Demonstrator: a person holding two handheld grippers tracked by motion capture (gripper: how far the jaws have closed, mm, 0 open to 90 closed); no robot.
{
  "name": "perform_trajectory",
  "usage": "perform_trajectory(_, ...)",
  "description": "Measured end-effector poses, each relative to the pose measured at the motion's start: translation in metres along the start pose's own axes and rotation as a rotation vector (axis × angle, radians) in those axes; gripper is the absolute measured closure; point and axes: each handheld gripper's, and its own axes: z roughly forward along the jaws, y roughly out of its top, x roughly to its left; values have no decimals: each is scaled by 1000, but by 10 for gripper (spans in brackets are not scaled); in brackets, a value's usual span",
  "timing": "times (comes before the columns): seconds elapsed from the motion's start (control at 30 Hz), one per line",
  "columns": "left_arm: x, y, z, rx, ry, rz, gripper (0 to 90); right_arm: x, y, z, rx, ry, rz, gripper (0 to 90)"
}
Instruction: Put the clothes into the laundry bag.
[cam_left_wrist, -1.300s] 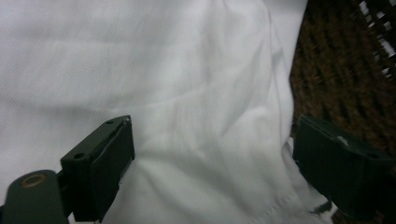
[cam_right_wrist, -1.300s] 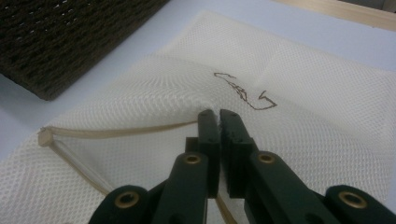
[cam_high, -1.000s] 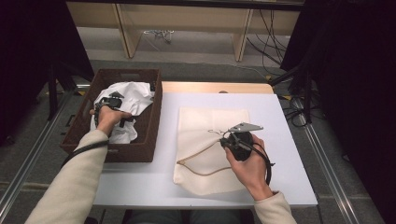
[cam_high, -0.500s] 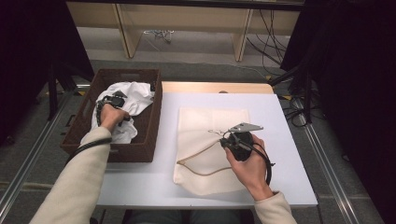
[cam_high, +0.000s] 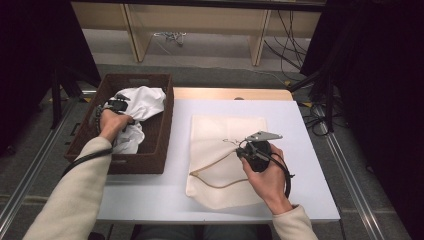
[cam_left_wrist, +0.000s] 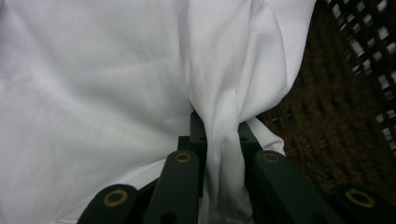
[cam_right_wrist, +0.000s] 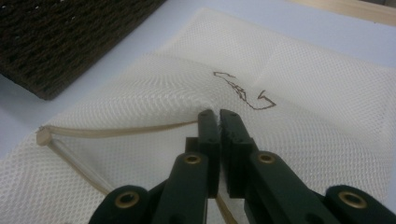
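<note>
A white cloth (cam_high: 145, 102) lies bunched in a brown wicker basket (cam_high: 167, 130) at the table's left. My left gripper (cam_high: 114, 106) is down in the basket; its jaws have just been closing, and a fold of the white cloth (cam_left_wrist: 93, 93) is pinched between them at the left gripper (cam_left_wrist: 219, 126). A cream mesh bag (cam_high: 220, 135) lies flat on the white table. My right gripper (cam_high: 239, 150) is shut on its drawstring edge. In the right gripper view the right gripper (cam_right_wrist: 218, 116) lifts that rim of the mesh bag (cam_right_wrist: 303, 116) slightly, so the mouth gapes.
The basket wall (cam_left_wrist: 327, 116) stands close to the right of the cloth in the left gripper view. The basket's corner (cam_right_wrist: 70, 37) sits beyond the bag in the right gripper view. A tan drawstring (cam_right_wrist: 116, 132) runs along the bag's mouth. White tabletop (cam_high: 300, 125) borders the bag.
The left hand has shifted slightly on the white cloth inside the basket. The right hand and the mesh bag have stayed where they were.
</note>
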Motion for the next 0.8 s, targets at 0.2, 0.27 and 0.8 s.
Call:
perform_trajectory(0.2, 3, 5, -35, -126, -44, 26, 833, 2, 0, -1, 8, -3, 15, 889)
perform_trajectory(0.27, 3, 6, -46, -185, -62, 25, 834, 1, 0, -1, 8, -11, 5, 889)
perform_trajectory(0.8, -14, -1, -116, -657, -124, 45, 836, 2, -1, 0, 16, -5, 35, 889)
